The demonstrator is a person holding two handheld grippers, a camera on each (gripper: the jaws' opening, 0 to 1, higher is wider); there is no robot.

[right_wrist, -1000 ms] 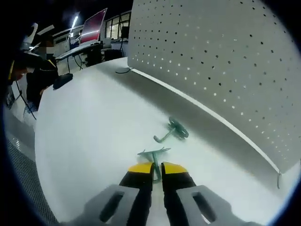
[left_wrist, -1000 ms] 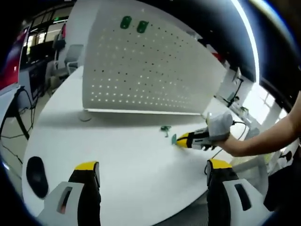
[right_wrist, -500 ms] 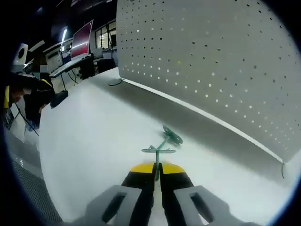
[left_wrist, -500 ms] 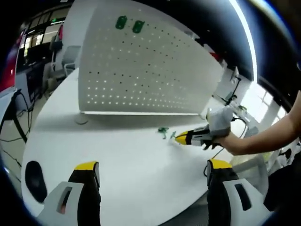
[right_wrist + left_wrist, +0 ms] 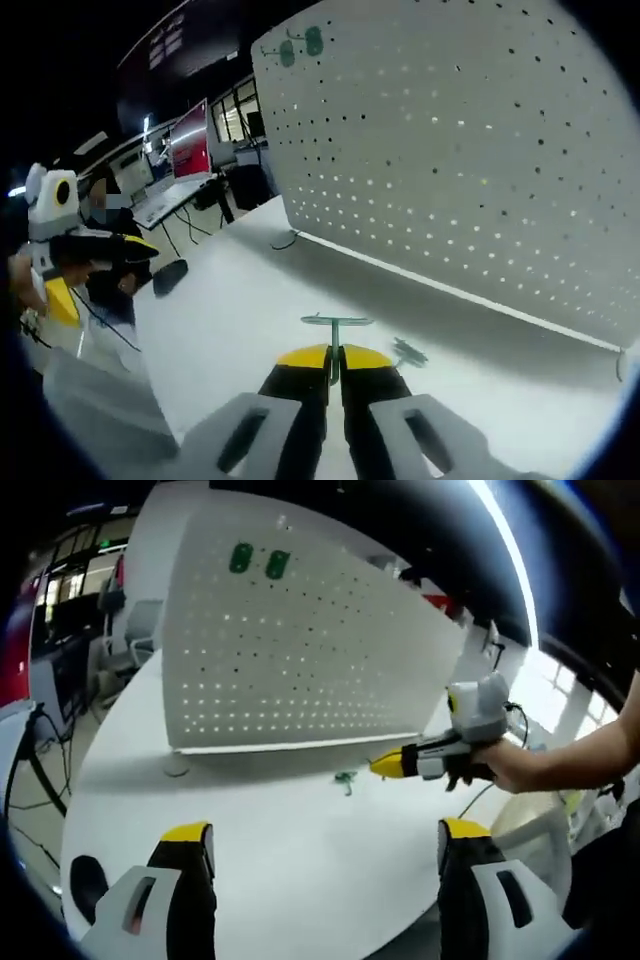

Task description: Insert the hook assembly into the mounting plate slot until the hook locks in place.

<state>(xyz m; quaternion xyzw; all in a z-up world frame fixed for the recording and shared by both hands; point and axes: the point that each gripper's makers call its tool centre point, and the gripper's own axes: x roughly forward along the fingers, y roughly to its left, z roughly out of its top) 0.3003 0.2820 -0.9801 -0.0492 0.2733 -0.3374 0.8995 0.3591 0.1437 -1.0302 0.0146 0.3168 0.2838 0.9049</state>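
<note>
So the right gripper (image 5: 333, 362) is clamped on a green hook (image 5: 335, 328), stem pinched between the jaws and flat crossbar leading, held off the white table (image 5: 230, 310) and aimed at the upright pegboard (image 5: 480, 170) far ahead. Left gripper (image 5: 325, 835) hangs back with jaws spread and nothing between them, so right is nearer. Second green hook (image 5: 408, 352) lies on the table near the board's foot; two green hooks (image 5: 258, 560) already sit high on the board.

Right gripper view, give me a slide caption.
Right claw shut on a green hook, raised toward the white pegboard.
</note>
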